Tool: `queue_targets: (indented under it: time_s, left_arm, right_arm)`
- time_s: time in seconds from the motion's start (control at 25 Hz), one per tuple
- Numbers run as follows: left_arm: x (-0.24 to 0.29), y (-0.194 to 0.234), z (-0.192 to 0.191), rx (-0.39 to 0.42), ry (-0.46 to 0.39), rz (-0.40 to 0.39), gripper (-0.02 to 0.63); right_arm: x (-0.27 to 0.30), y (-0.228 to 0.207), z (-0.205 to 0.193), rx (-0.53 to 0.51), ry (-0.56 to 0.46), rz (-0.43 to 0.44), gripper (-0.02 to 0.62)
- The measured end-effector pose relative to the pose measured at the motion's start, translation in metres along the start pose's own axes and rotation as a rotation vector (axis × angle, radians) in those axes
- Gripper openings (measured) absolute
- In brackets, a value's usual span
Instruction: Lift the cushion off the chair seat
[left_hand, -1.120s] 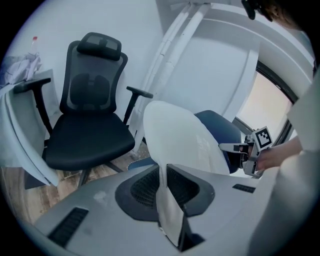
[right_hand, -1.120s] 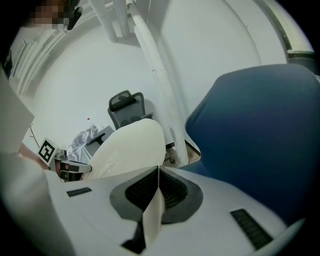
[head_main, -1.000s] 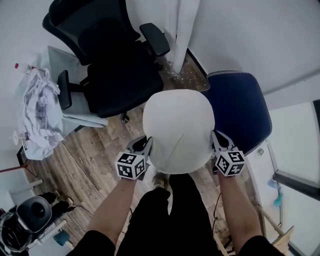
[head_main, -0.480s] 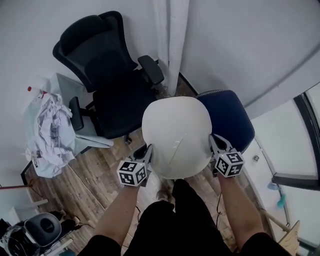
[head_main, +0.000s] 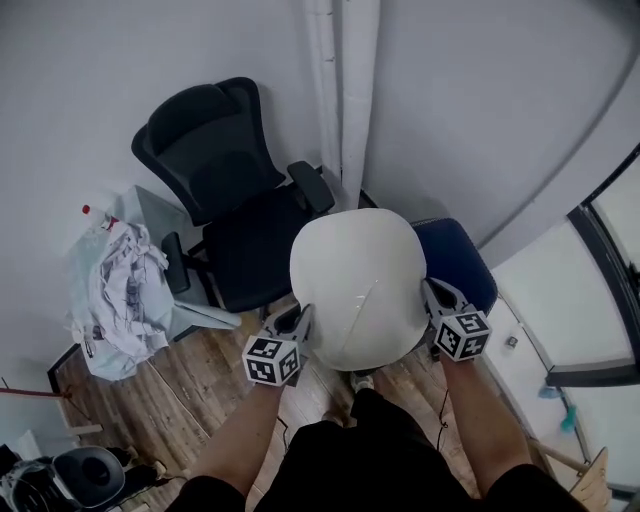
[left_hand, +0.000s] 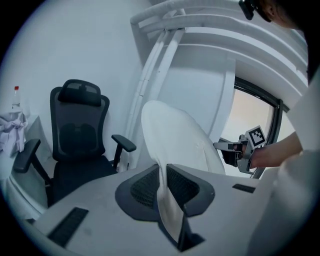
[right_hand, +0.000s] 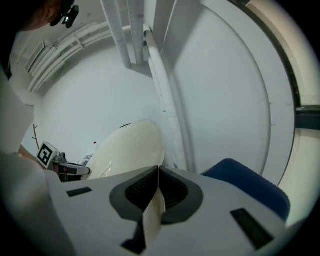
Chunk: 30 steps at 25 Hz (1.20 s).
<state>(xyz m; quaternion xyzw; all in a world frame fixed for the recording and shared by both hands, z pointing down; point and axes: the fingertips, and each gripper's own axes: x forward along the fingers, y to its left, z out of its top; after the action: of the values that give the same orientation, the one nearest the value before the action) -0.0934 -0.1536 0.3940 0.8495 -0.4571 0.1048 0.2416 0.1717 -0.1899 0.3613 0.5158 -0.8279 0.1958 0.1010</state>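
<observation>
Left gripper (head_main: 299, 320) and right gripper (head_main: 430, 296) clamp opposite edges of the white cushion (head_main: 358, 285), balancing it above the blue chair (head_main: 462, 262).

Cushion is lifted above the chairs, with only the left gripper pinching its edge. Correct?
No: both grippers pinch it. The right gripper view shows the right gripper shut on the edge of the cushion, while the left gripper holds the opposite edge.

Your cushion (head_main: 360, 290) hangs between the left gripper (head_main: 299, 320) and right gripper (head_main: 432, 297), above the chair (head_main: 465, 262). An office chair (head_main: 240, 235) stands to its left.
</observation>
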Motion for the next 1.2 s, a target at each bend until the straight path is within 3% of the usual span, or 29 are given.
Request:
queue_targets:
  time_s: [1.2]
  left_arm:
    - [-0.048, -0.035, 0.229, 0.271, -0.307, -0.012, 0.048]
  right_arm:
    - [-0.039, 0.031, 0.202, -0.122, -0.346, 0.082, 0.018]
